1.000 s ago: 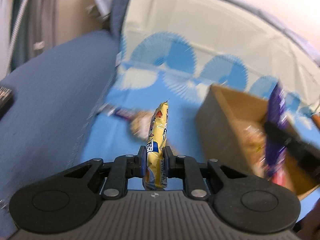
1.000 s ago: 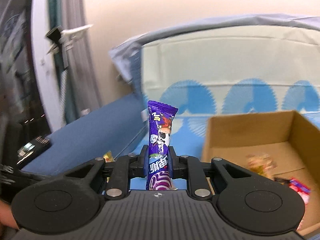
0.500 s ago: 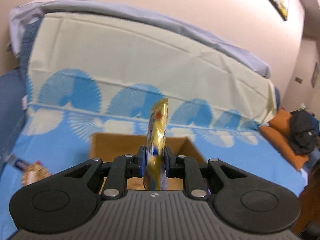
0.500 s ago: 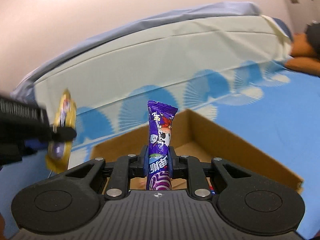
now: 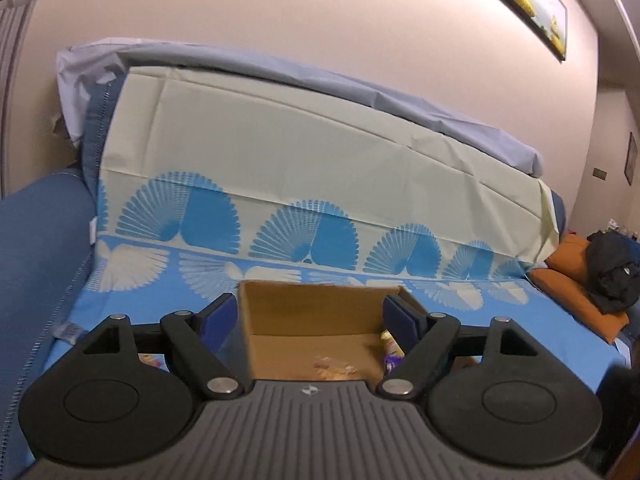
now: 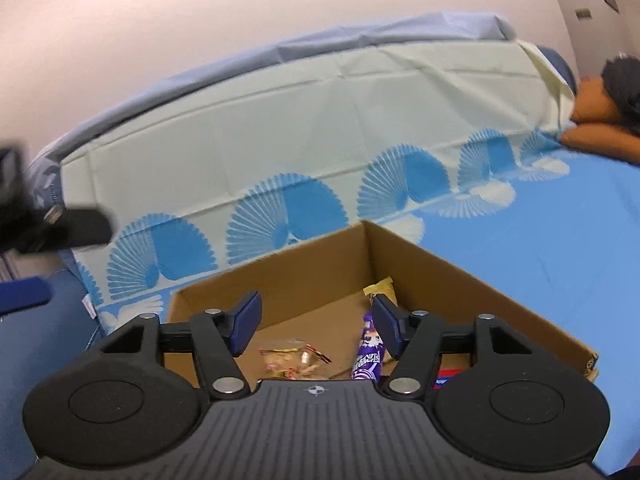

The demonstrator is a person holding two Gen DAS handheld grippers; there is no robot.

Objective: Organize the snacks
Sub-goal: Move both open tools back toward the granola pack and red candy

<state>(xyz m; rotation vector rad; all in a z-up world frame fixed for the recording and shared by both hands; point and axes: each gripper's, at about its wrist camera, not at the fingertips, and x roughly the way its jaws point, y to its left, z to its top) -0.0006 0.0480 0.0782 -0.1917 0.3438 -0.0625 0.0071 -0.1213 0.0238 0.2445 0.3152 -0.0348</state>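
An open cardboard box (image 6: 460, 276) sits on a blue patterned sheet; it also shows in the left wrist view (image 5: 316, 312). My right gripper (image 6: 316, 324) is open and empty above the box. The purple snack bar (image 6: 370, 354) lies on the box floor below it, next to a yellow packet (image 6: 382, 288) and a clear-wrapped snack (image 6: 292, 358). My left gripper (image 5: 310, 320) is open and empty over the box's near side. A yellow packet end (image 5: 390, 340) and a wrapped snack (image 5: 334, 366) lie inside. The left gripper's finger (image 6: 76, 228) shows at the right wrist view's left edge.
A cream and blue sheet drapes an upright backrest (image 5: 320, 168) behind the box. A blue sofa arm (image 5: 36, 248) lies to the left. An orange cushion (image 5: 576, 280) with dark clothing (image 5: 614, 272) sits at the far right. A snack (image 5: 150, 360) lies on the sheet left of the box.
Both grippers have opened. The yellow packet left my left gripper and the purple bar left my right gripper; both now lie in the box.
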